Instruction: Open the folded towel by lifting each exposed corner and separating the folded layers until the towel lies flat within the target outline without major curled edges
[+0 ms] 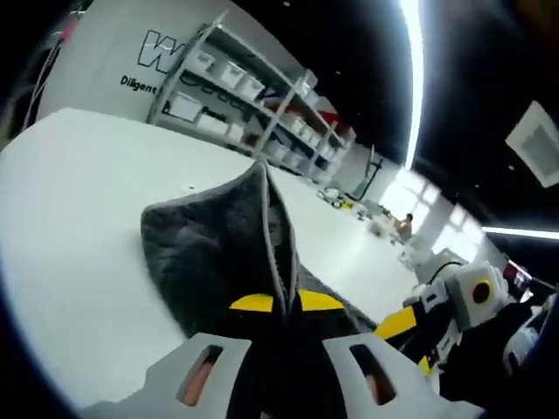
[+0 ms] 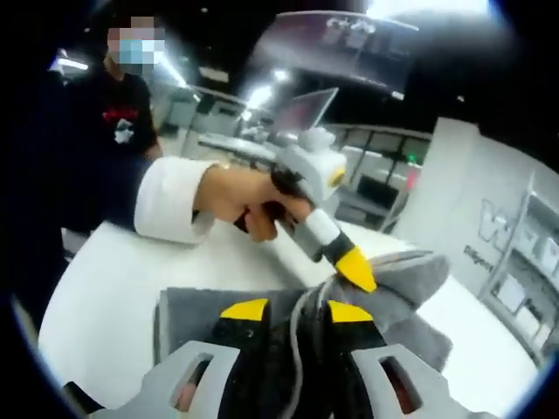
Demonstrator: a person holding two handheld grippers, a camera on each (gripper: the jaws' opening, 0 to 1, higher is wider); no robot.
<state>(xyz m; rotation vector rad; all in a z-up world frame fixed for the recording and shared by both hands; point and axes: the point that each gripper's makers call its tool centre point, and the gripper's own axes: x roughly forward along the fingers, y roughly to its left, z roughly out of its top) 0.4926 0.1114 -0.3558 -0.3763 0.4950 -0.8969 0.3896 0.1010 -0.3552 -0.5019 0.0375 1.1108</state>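
1. We judge the task to be in its middle. The grey towel [image 1: 218, 253] is raised off the white counter [image 1: 79, 262] into a peaked tent, so the layers are being pulled apart, but it is far from flat.

2. In the left gripper view, the left gripper [image 1: 284, 303] has its yellow-tipped jaws closed on a hemmed edge of the towel, which runs up between them to the peak.

3. In the right gripper view, the right gripper [image 2: 288, 312] likewise has its jaws pinched on a fold of cloth, the hem curving up between the tips.

4. What is left, as we read it: spread the lifted layers apart, lay the cloth down and smooth any curled edges. We see no target outline on the counter, so we cannot tell how the towel sits against it.

5. The left gripper view gives us the towel's tented shape from the side, the open counter beyond it and a shelving rack [image 1: 253, 105] along the far wall. The right gripper also comes in low at the right of that view.

6. The right gripper view gives what the other does not: the person's hand [image 2: 249, 202] holding the left gripper, a white sleeve cuff [image 2: 170, 209], and that gripper's yellow tip meeting a raised ridge of towel. It also shows a lower layer lying flat on the counter under the lifted part.
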